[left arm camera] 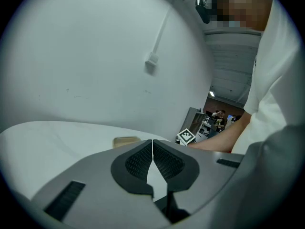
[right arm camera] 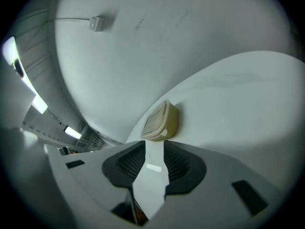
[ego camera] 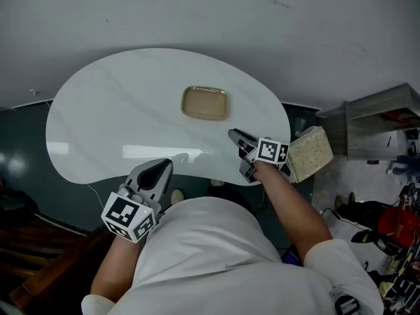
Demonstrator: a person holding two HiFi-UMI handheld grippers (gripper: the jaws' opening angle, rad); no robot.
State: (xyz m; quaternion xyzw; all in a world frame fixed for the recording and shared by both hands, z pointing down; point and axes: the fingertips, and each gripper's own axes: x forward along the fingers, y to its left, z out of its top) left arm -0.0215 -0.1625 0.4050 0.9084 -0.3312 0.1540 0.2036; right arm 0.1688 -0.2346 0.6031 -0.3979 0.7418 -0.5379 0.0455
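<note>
On the white table (ego camera: 98, 110), toward its far side and a little right of the middle, we saw a shallow beige dish (ego camera: 205, 103) lying flat with bare tabletop all around it. Nothing touched it.

We held the right gripper (ego camera: 233, 135) over the table's right near rim, its tips pointing to the far left, at the dish. It was the closer of the two grippers to the dish but plainly apart from it. In the right gripper view its jaws stood a narrow gap apart, with only white tabletop showing between the pads, and the dish (right arm camera: 159, 121) sat just beyond the tips.

We held the left gripper (ego camera: 159, 170) at the near edge of the table, left of the right one and well apart from the dish. In the left gripper view its jaws were drawn together, the tips meeting, and they held nothing.

Behind the table rose a plain pale wall (ego camera: 216, 12). Off the table to the right, just beside the right gripper, was a speckled slab (ego camera: 310, 153), and past that a grey shelf unit (ego camera: 384, 120).
</note>
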